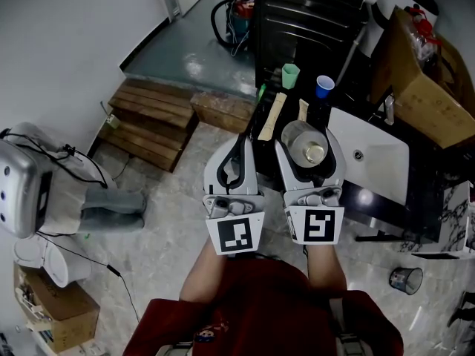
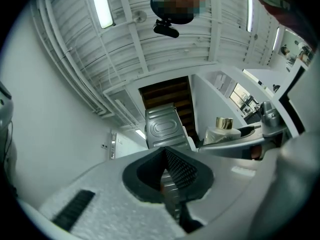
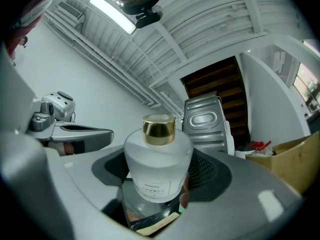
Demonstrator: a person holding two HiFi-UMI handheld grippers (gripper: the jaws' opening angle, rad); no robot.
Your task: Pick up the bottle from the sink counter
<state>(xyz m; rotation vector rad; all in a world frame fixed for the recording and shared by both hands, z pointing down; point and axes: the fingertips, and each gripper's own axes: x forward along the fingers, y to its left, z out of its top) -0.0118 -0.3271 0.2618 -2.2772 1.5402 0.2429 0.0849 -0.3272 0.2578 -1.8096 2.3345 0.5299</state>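
The frosted bottle [image 3: 157, 159] with the gold cap was clamped between the jaws of the right gripper [image 3: 159, 184], which stood wide apart and pressed on its sides. The gripper held it by the near left end of the dark worktop [image 1: 340, 101], left of the white sink [image 1: 378, 162]. Just left of it, the left gripper [image 2: 167, 176] had its jaws closed together on nothing, and a green cup [image 1: 290, 75] and a blue cup [image 1: 324, 86] stood farther back on the worktop.
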